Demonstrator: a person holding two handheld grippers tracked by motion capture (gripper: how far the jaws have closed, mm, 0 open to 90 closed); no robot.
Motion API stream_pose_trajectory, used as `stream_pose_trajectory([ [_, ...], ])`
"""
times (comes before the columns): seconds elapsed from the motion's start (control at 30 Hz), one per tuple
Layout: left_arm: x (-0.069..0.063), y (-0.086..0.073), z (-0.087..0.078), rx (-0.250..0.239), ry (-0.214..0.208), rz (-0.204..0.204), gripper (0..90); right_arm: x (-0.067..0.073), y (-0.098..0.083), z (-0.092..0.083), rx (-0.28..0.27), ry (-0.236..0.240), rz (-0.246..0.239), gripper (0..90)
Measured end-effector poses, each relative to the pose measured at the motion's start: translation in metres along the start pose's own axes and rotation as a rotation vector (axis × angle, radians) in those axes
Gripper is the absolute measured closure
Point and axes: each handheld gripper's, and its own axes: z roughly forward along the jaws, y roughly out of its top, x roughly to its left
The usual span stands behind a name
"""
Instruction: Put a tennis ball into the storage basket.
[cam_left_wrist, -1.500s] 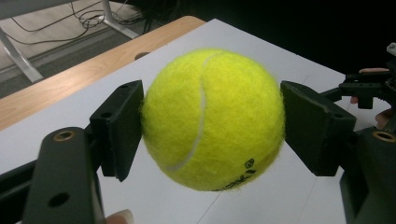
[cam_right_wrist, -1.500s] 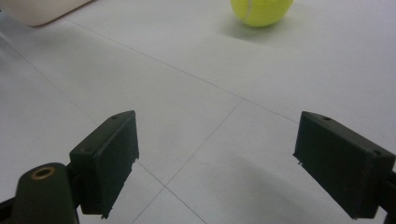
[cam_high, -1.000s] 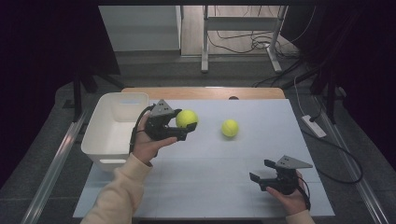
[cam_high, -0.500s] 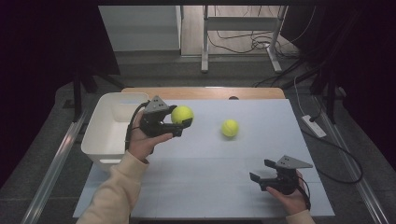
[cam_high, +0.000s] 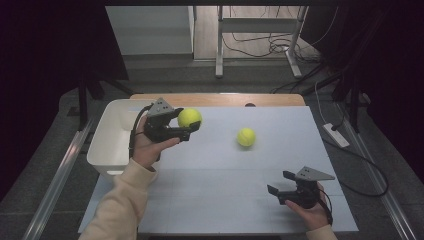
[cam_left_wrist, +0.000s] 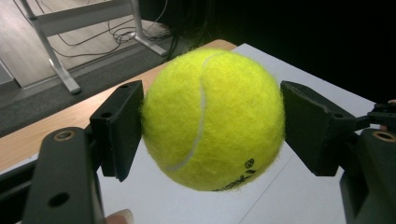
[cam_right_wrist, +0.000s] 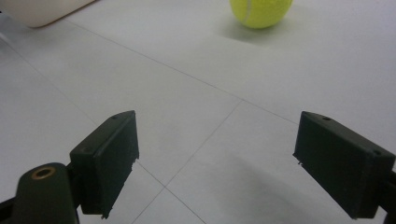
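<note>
My left gripper (cam_high: 189, 125) is shut on a yellow-green tennis ball (cam_high: 189, 117) and holds it in the air just right of the white bin (cam_high: 107, 145). In the left gripper view the ball (cam_left_wrist: 212, 119) sits squeezed between both black pads. A second tennis ball (cam_high: 246, 136) lies on the white table top, right of the first. The right gripper (cam_high: 279, 183) rests low near the table's front right, jaws wide open and empty. In the right gripper view that second ball (cam_right_wrist: 260, 11) lies ahead of the gripper (cam_right_wrist: 217, 165), well beyond its jaws.
The white bin stands at the table's left edge; its corner (cam_right_wrist: 37, 11) appears in the right gripper view. A wooden table edge (cam_high: 220, 99) runs along the back. Metal desk legs and cables (cam_high: 260, 45) cross the floor behind. A power strip (cam_high: 336, 135) lies right of the table.
The left hand has carried the held ball a little to the left, closer to the white bin. The right gripper and the loose ball have stayed put.
</note>
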Motion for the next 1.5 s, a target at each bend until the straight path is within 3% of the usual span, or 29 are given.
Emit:
stream_pose_trajectory([
  [0.5, 0.013, 0.003, -0.008, -0.008, 0.045, -0.006, 26.5, 0.0, 0.0, 0.0, -0.001, 0.002, -0.002, 13.6],
  [1.0, 0.031, 0.003, -0.014, -0.01, 0.094, -0.041, 26.4, 0.0, 0.0, 0.0, 0.0, 0.002, 0.001, 13.6],
  [1.5, 0.058, -0.004, -0.02, 0.002, 0.172, -0.106, 26.5, 0.0, 0.0, 0.0, 0.001, 0.0, 0.0, 13.6],
])
